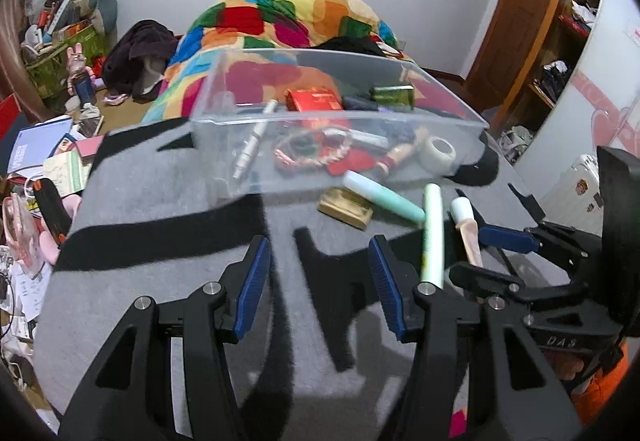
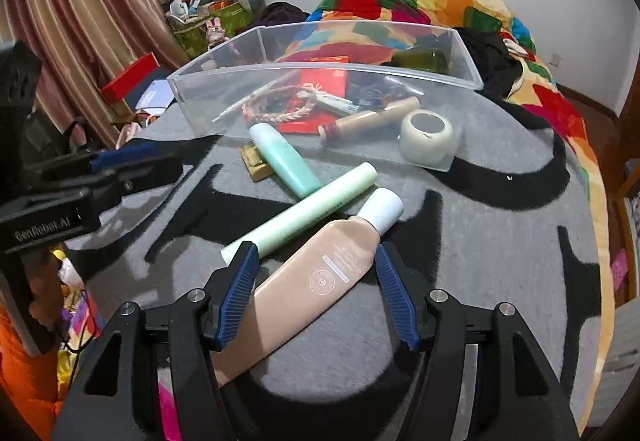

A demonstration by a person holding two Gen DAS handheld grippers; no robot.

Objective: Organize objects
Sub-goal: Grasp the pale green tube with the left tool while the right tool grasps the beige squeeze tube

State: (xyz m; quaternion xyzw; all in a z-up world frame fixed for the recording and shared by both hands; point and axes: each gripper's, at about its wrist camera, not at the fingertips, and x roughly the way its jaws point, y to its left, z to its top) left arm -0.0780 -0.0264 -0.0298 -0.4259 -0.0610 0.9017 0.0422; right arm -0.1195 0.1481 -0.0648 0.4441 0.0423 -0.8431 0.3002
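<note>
With the right tool (image 2: 316,293) spread apart astride the beige tube (image 2: 316,277) lying on the grey blanket (image 2: 500,261) near the clear bin (image 2: 320,81), close squarely mid-body; the left tool (image 1: 318,281) gapes empty.

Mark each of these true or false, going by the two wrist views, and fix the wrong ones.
1. The beige tube lies between the open fingers of the right gripper. True.
2. The roll of white tape sits outside the clear bin. False: it is inside the bin, near one end.
3. The left gripper is clamped on the pale green tube. False: its jaws are open over bare blanket.
4. The teal bottle lies on the grey blanket, outside the bin. True.
</note>
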